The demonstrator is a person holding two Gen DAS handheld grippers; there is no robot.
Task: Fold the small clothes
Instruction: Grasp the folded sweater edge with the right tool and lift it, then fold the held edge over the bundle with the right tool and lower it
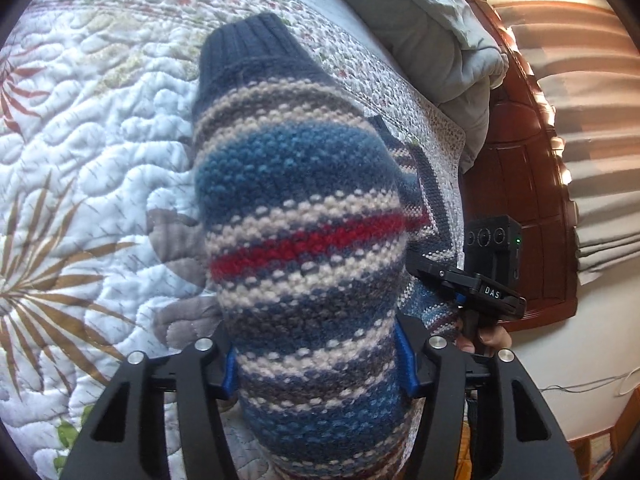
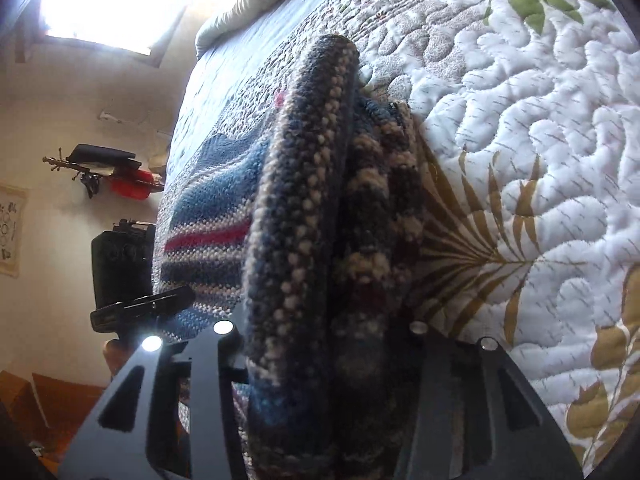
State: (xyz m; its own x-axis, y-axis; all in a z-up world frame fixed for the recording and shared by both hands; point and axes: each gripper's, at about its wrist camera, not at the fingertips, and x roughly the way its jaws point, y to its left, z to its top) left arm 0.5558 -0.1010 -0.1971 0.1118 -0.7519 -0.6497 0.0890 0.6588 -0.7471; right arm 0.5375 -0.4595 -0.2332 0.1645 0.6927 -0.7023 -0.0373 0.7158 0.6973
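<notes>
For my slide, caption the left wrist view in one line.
Left gripper clamps a bunched blue, cream and red striped knitted sweater above a white leaf-patterned quilted bedspread.

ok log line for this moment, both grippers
left gripper: shut on striped sweater | right gripper: shut on striped sweater | surface: quilt

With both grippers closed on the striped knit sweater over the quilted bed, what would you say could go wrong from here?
1. The left gripper holds a thick, rounded bunch of the striped sweater; bulky knit may slip out when pulled.
2. The right gripper seems to pinch several layers at once, so the fold could come out uneven.
3. Part of the sweater rests on the quilt; dragging might rumple it.
</notes>
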